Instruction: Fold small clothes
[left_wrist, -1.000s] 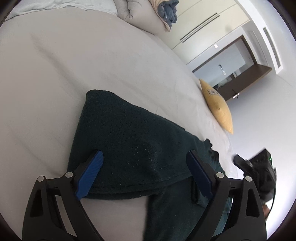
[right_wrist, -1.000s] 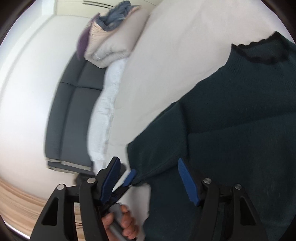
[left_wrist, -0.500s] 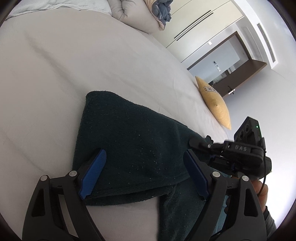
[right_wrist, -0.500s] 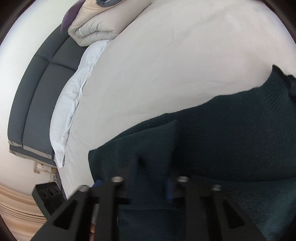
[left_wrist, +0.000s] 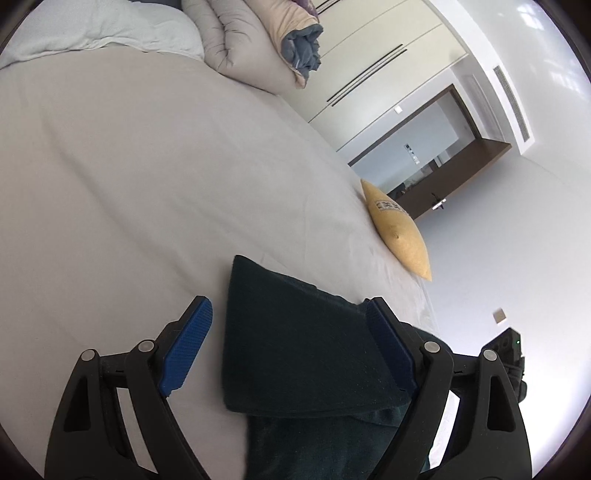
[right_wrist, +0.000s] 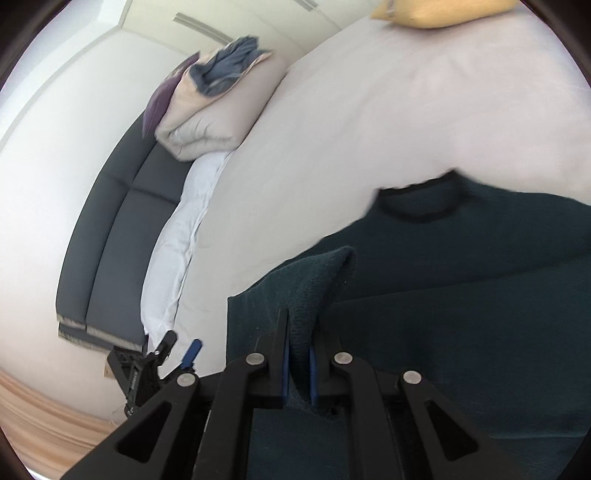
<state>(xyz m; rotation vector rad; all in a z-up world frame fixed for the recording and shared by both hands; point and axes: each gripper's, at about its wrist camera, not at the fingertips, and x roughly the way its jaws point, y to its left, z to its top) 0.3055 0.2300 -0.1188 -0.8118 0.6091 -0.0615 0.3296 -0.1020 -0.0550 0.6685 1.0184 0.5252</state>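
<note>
Dark green sweater (right_wrist: 461, 314) lies flat on the bed (right_wrist: 369, 129); right gripper (right_wrist: 297, 373) is clamped on a raised fold of its near edge, body and collar stretching away ahead-right. Left gripper (left_wrist: 288, 354) gapes wide, gripping nothing, over the sweater's folded corner.

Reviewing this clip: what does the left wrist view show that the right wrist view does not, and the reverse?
Only the left wrist view shows the wooden door frame and the left hand-held gripper up close, open above the dark green garment. Only the right wrist view shows the dark headboard, the garment's neckline, and the right hand-held gripper shut on a raised fold of it. Both show the garment, the bed sheet, the yellow pillow and the folded duvet.
</note>
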